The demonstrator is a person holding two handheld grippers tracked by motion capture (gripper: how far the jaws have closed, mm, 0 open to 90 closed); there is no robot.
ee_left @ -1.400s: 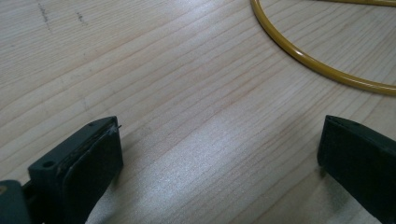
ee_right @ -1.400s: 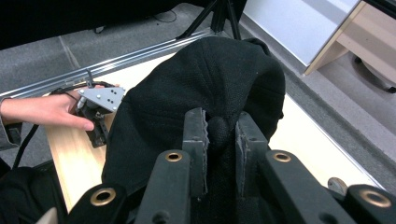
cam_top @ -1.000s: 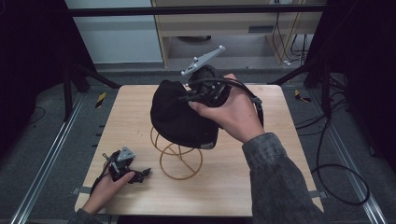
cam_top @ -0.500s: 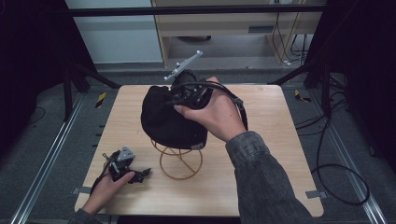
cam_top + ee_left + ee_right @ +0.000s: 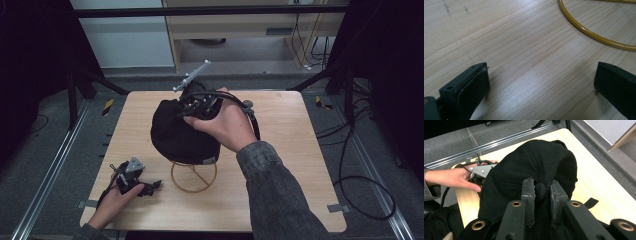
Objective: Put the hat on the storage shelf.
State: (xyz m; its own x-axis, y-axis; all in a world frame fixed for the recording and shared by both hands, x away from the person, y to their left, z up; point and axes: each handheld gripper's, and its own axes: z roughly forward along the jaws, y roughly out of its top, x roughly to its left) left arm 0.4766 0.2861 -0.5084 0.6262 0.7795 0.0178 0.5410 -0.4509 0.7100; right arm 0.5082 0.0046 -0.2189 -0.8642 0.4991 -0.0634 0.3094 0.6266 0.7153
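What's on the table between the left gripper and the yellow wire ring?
Nothing: bare wood separates the left gripper from the yellow wire ring, as the left gripper view shows.

a light wooden table (image 5: 280,200) carries a yellow wire stand (image 5: 194,176) and the resting left gripper (image 5: 134,179).

Worktop (image 5: 524,62) is pale matt wood with visible grain, the cap (image 5: 529,170) is matt black woven cloth, stand ring (image 5: 594,37) glossy yellow-coated wire.
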